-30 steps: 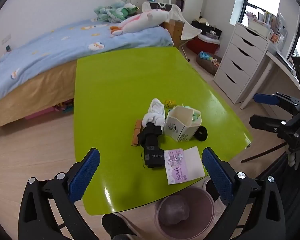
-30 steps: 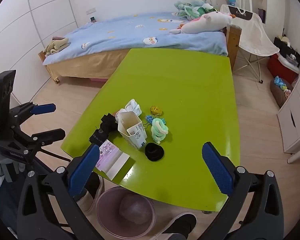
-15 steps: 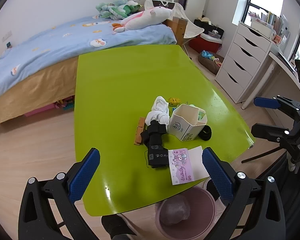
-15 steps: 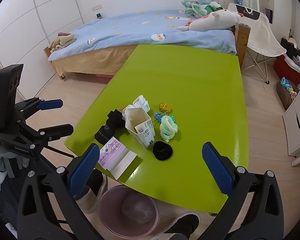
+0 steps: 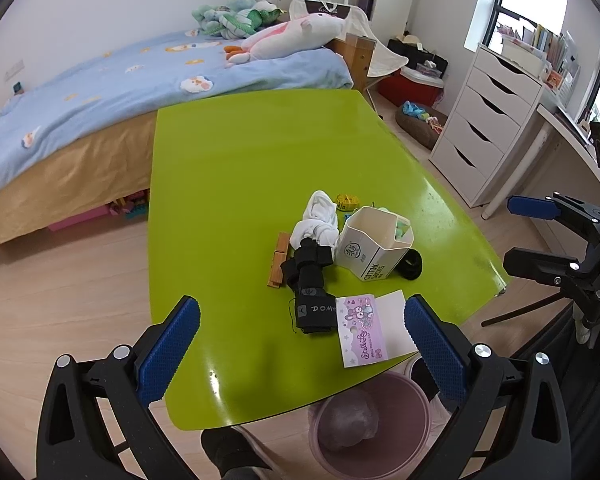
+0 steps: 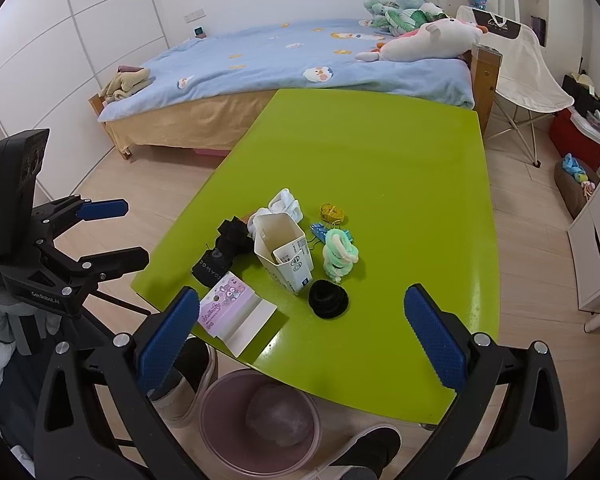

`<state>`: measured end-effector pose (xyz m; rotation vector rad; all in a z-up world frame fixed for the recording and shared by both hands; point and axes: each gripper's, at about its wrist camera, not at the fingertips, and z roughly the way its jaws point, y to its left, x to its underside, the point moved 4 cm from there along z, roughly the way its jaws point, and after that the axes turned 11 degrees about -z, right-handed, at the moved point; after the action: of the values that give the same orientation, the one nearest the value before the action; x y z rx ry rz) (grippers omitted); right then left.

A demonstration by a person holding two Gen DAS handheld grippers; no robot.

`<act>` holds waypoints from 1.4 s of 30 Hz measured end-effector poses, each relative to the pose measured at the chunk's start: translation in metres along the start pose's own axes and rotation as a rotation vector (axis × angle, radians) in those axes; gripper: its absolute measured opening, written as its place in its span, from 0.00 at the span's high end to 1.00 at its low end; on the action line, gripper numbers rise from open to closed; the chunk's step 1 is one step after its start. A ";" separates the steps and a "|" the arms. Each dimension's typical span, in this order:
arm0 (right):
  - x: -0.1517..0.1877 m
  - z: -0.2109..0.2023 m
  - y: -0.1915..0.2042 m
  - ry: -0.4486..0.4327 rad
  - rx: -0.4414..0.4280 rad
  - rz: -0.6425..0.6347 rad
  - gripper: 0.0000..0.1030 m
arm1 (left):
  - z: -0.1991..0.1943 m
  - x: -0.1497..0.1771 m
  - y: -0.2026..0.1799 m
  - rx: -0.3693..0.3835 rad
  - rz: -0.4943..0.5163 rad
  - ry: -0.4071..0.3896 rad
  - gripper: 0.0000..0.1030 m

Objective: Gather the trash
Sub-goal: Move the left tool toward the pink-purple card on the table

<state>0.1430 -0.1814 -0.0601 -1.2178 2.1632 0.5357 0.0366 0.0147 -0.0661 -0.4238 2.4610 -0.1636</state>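
Note:
A pile lies near the front edge of the green table (image 5: 236, 168): an open white sock box (image 5: 374, 242) (image 6: 286, 252), a pink-and-white card packaging (image 5: 374, 328) (image 6: 236, 310), black socks (image 5: 310, 284) (image 6: 222, 252), white socks (image 5: 318, 222), a black hair tie (image 6: 328, 299), a mint scrunchie (image 6: 340, 254) and wooden clips (image 5: 280, 260). A pink bin (image 5: 370, 424) (image 6: 260, 420) stands on the floor under the table's front edge. My left gripper (image 5: 302, 350) is open above the front edge. My right gripper (image 6: 302, 338) is open above the front edge and bin.
A bed with a blue cover (image 5: 100, 92) and plush toys (image 5: 296, 34) stands behind the table. A white drawer unit (image 5: 488, 128) is at the right, a folding chair (image 6: 520, 60) beside the bed. The person's shoes (image 6: 184, 380) are by the bin.
Both grippers have moved a little closer toward the pile, so the objects look larger. Both stay open and empty. Nothing on the table has moved.

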 end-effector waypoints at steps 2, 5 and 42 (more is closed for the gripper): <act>0.000 0.000 0.000 0.001 0.000 0.000 0.03 | 0.000 0.000 0.000 0.001 0.002 0.001 0.05; 0.000 0.000 0.000 0.002 0.000 0.000 0.03 | 0.000 0.000 0.000 0.001 0.001 0.001 0.05; 0.005 0.003 0.004 0.014 -0.003 -0.005 0.03 | 0.011 0.009 -0.005 0.021 -0.001 0.049 0.05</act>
<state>0.1386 -0.1811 -0.0652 -1.2323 2.1710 0.5298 0.0381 0.0065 -0.0782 -0.4165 2.5052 -0.2018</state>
